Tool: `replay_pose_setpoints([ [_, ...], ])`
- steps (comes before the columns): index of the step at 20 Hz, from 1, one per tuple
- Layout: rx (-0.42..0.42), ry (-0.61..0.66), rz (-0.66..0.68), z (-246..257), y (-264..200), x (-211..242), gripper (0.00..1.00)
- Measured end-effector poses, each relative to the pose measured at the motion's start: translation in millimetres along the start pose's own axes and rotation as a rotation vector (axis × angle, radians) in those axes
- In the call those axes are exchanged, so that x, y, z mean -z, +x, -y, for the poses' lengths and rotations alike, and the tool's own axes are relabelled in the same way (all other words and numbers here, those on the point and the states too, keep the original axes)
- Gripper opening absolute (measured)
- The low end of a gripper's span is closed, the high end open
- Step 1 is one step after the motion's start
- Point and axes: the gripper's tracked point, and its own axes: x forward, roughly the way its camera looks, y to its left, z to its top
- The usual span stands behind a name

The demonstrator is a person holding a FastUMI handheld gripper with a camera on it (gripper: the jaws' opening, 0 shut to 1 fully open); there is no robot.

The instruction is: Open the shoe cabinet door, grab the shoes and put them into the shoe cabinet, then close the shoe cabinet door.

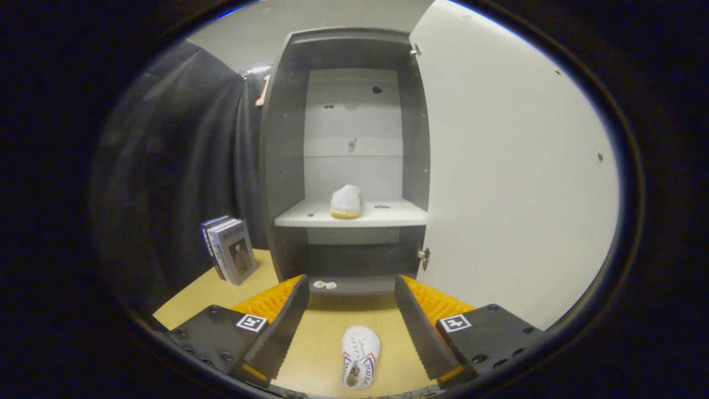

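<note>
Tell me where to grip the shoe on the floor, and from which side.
Grip the shoe across its middle, one finger on each long side. It lies lengthwise between the open fingers of the hand-held gripper, toe toward the cabinet, opening nearest the camera, so coming straight down from above should fit. The sides look narrow enough for the gap.

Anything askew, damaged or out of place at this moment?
Nothing looks damaged or spilled. The cabinet door stands wide open, one shoe sits on the shelf, and the second shoe lies on the floor between the open gripper's fingers. A small pale scrap lies at the cabinet's foot; I can't tell what it is.
</note>
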Motion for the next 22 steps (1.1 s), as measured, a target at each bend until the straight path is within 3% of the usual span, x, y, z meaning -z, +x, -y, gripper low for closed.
replay_pose_setpoints([
  [5, -0.019, 0.068, -0.202, -21, 4, 129, 0.97],
  [9, -0.015, 0.171, -0.282, -26, 10, 188, 0.93],
  [15, 0.013, 0.241, -0.364, -19, 21, 242, 0.90],
  [22, 0.013, 0.230, -0.388, -24, 45, 254, 0.89],
])
